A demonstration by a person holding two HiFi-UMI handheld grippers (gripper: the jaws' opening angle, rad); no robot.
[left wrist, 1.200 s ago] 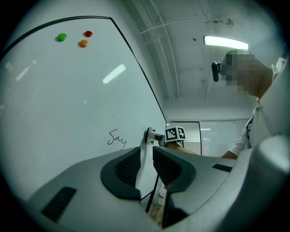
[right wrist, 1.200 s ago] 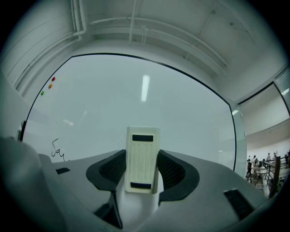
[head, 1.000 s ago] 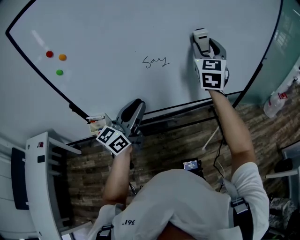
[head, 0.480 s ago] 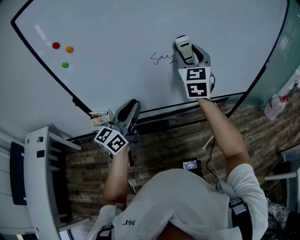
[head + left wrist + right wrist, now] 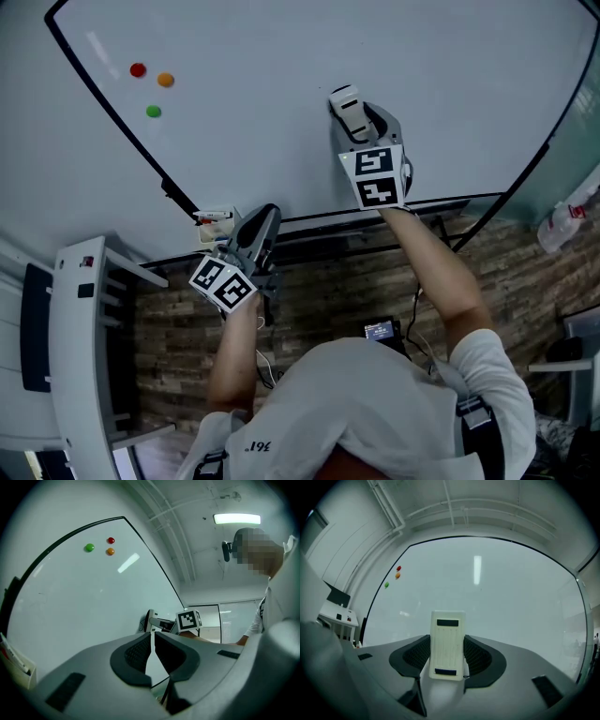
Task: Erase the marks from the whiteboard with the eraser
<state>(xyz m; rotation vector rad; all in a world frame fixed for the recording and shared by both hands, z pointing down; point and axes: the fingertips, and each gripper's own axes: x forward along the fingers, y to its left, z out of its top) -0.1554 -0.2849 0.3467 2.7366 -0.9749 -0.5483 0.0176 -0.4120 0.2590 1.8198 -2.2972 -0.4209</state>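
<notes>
Whiteboard (image 5: 281, 56) with eraser (image 5: 345, 101), wood-plank floor (image 5: 319, 292)

Brown wood-plank floor (image 5: 328, 291), a white cabinet (image 5: 84, 356) at left, a lit ceiling strip light (image 5: 236, 518).

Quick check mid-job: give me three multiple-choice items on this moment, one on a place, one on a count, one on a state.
1. Where is the eraser?
A) held by the right gripper
B) on the floor
C) on a shelf
2. How many round magnets sit on the whiteboard?
A) one
B) three
C) six
3. The left gripper is:
A) wide open
B) gripping a marker
C) shut, empty

Answers: A, the right gripper view shows it between the jaws; B, red, orange and green; C, its jaws nearly meet with nothing between.
</notes>
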